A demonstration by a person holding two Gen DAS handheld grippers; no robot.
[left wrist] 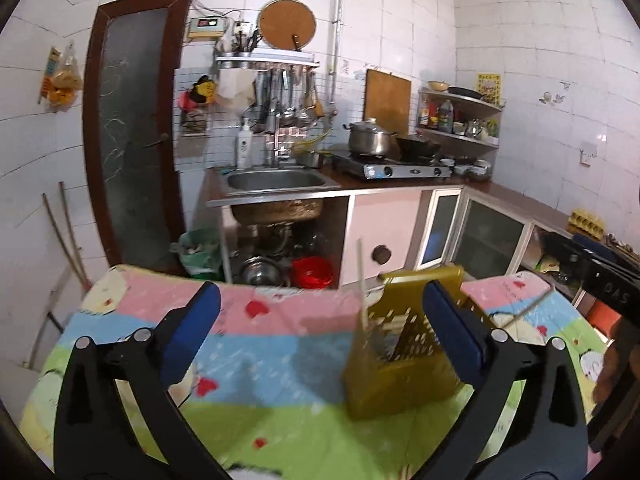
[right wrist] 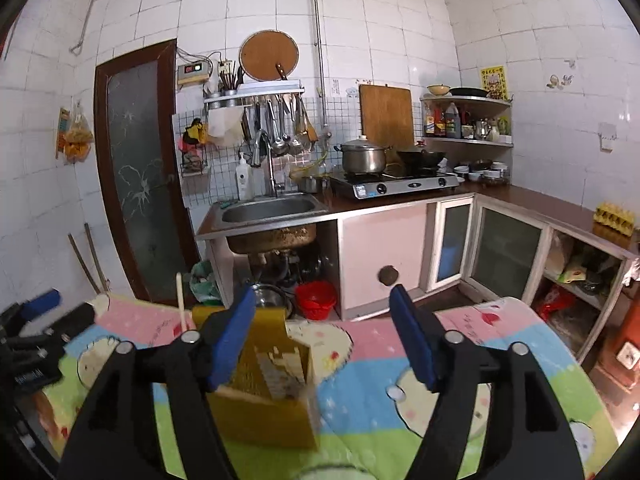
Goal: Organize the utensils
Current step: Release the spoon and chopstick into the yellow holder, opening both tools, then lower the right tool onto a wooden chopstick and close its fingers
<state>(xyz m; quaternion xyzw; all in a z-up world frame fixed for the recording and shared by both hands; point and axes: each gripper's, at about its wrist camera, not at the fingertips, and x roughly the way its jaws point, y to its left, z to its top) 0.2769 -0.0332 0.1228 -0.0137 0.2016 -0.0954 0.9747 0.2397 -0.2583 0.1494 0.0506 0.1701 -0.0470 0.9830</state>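
Left wrist view: the left gripper (left wrist: 320,328) stands with its jaws spread wide and nothing between the blue pads (left wrist: 192,332). One yellow perforated utensil holder (left wrist: 400,360) stands on the cartoon-print tablecloth (left wrist: 248,400), just inside the gripper's right-hand finger, which covers the holder's right edge. One pale chopstick (left wrist: 361,280) rises upright from the holder; what else lies inside is blurred and cannot be counted. A second thin stick (left wrist: 528,308) lies slanted on the cloth beyond the holder, its near end hidden. At the picture's right edge the right gripper (left wrist: 608,276) is cut off, and part of a hand (left wrist: 616,360) shows beneath it.

Right wrist view: the right gripper (right wrist: 324,344) also has its jaws apart, and they grip nothing. The utensil holder (right wrist: 272,392) sits left of centre, partly behind the gripper's left finger, which hides its left wall. One chopstick (right wrist: 181,300) sticks up at its left. The left gripper (right wrist: 36,328) shows at the far left, cropped and blurred. Behind, one sink (right wrist: 268,208) and one pot (right wrist: 362,156) are visible.
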